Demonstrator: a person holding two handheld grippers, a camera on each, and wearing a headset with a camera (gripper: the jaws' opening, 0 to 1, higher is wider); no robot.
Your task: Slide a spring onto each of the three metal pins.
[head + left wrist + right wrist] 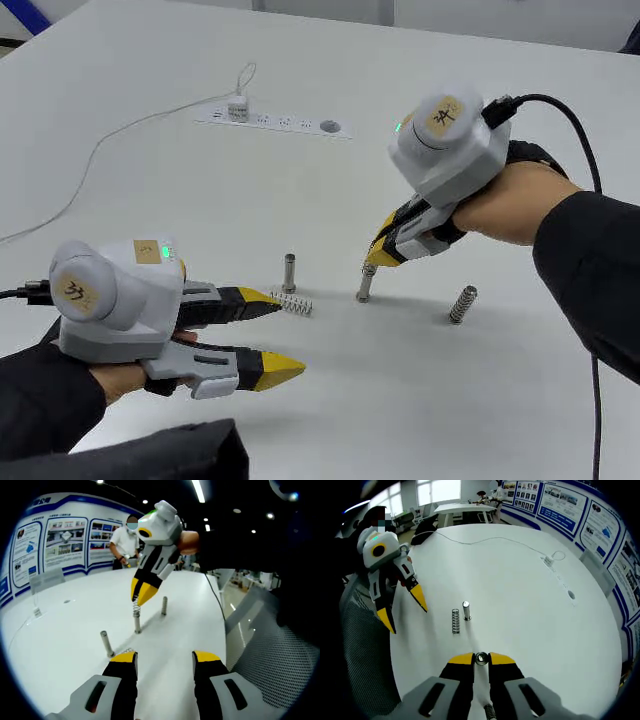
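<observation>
On the table [200,200]: three pins [289,272], three springs [293,303]; right gripper [378,257] seemingly grips one, left gripper [283,333] released.

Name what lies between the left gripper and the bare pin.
A loose spring, lying flat; the head view shows it between left gripper and bare pin.

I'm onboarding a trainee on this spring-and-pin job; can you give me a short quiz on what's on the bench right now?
1. True or false: the left gripper has its jaws open.
2. How many upright metal pins stand on the white table?
3. The loose coiled steel spring lies: A beside the bare pin; B between the left jaws; C on the rightmost pin.
Key: 1 true; 2 three; 3 A.
</observation>
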